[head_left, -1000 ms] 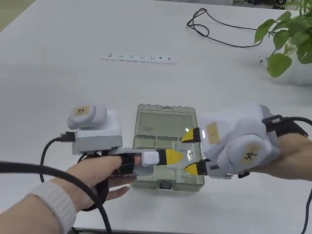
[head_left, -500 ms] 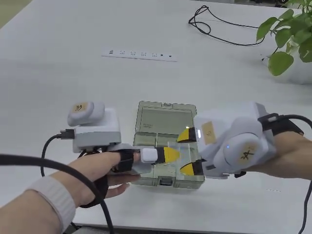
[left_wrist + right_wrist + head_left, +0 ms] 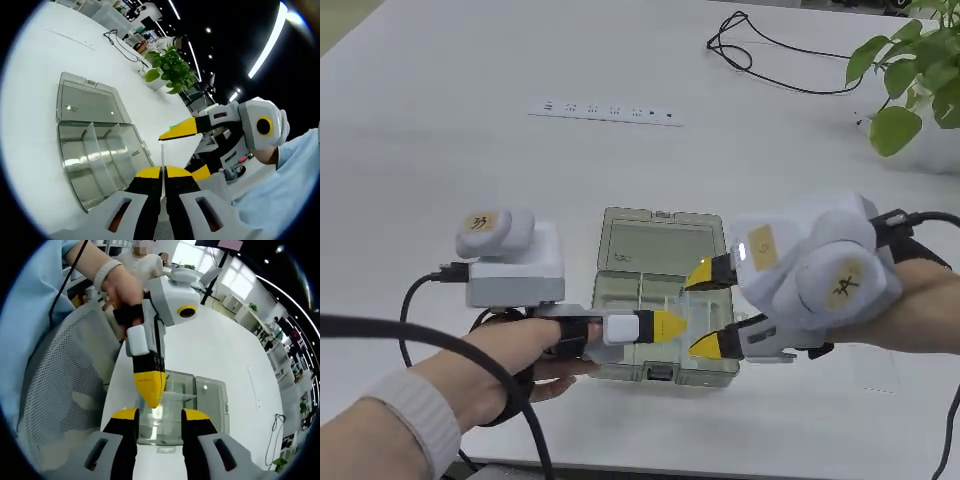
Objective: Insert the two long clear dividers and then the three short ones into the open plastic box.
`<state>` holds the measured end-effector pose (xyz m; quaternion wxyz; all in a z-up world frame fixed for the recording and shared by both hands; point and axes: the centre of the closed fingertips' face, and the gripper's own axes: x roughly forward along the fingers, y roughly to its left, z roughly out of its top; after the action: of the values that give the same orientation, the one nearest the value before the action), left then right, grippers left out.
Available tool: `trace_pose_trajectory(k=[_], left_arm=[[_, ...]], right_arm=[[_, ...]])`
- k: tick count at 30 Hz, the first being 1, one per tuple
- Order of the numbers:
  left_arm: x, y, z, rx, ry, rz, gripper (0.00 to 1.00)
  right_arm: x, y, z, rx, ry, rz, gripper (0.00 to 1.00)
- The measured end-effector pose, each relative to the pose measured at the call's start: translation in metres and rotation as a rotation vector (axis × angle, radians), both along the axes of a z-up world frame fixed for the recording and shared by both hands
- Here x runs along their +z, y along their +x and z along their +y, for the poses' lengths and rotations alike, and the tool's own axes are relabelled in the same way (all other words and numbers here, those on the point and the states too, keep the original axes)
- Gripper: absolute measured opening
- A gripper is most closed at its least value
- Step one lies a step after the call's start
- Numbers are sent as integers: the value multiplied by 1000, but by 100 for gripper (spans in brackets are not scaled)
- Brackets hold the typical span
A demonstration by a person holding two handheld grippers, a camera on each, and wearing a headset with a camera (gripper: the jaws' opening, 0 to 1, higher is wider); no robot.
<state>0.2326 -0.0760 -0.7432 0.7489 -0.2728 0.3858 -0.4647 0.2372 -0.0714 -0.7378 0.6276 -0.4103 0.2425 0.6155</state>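
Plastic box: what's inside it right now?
Two clear dividers stand upright in the box. In the head view the left gripper, shut on another divider, and the open right gripper cover its near part, so anything there is hidden.

White worktable (image 3: 440, 90), power strip (image 3: 608, 112), black cable (image 3: 760, 55), leafy plant (image 3: 910, 75), ceiling strip lights (image 3: 272, 42), grey mesh chair (image 3: 55, 390)

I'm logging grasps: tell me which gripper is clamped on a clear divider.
The left gripper: its yellow jaws are shut on the thin clear divider above the plastic box; the right gripper has its jaws apart.
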Motion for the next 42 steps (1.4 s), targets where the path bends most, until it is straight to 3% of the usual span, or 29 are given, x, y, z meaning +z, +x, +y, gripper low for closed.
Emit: trace_pose_trajectory(k=[4,6,9,11,14,16,19,23,25,34,42], left_arm=[[0,-6,1,-80,41,-87,0],[-1,-7,1,-99,51,-109,0],[-1,-11,2,-148,75,-183,0],[-2,-14,3,-188,83,-220,0],[1,-19,1,-235,90,-302,0],[6,-23,-1,-254,77,-338,0],[9,-27,-3,-290,81,-394,0],[7,-31,-5,-332,100,-422,0],[5,-33,-6,-361,117,-451,0],[9,-36,-10,-393,111,-501,0],[10,-40,-15,-413,116,-526,0]], right_arm=[[3,0,-5,-11,5,61,32],[5,-3,-7,-23,14,121,30],[7,-10,-8,-16,19,204,25],[8,-14,-8,-5,13,250,23],[7,-20,-9,13,-3,313,20],[6,-26,-9,25,-13,357,18],[5,-28,-6,30,-18,370,15],[5,-35,-4,48,-35,409,10],[5,-38,-3,58,-40,422,9],[1,-45,-6,81,-81,453,5],[-3,-53,-9,111,-126,475,3]])
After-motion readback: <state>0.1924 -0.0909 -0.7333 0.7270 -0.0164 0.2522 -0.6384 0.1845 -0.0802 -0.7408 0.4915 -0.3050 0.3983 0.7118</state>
